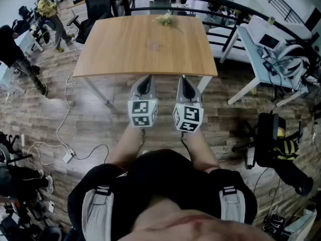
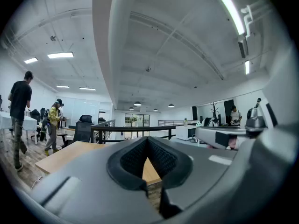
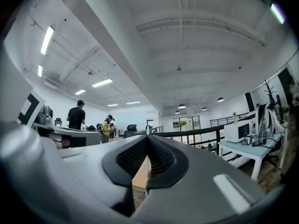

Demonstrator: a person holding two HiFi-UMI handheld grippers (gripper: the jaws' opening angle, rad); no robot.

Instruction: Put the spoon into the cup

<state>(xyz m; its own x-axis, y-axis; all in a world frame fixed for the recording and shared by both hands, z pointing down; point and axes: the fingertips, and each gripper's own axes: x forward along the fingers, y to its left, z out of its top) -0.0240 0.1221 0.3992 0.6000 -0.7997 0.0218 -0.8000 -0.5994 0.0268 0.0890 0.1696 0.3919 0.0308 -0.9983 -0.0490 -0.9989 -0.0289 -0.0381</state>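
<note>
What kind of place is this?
Probably an open-plan office or workshop: black swivel office chairs, a white desk loaded with equipment, and long strip ceiling lights.

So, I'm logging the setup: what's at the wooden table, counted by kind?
Grippers: 2 (left gripper, right gripper), both shut and empty
Wooden table: 1
Pale item at its far edge, too small to identify: 1
Total: 4

The wooden surface (image 1: 145, 44) spreads wide and open from its near edge, with floor room along the front and left side. A small pale sprig (image 1: 165, 19) lies at its far edge. A dark railing (image 1: 210, 1) runs behind, and a white desk (image 1: 249, 49) stands near the right side.
</note>
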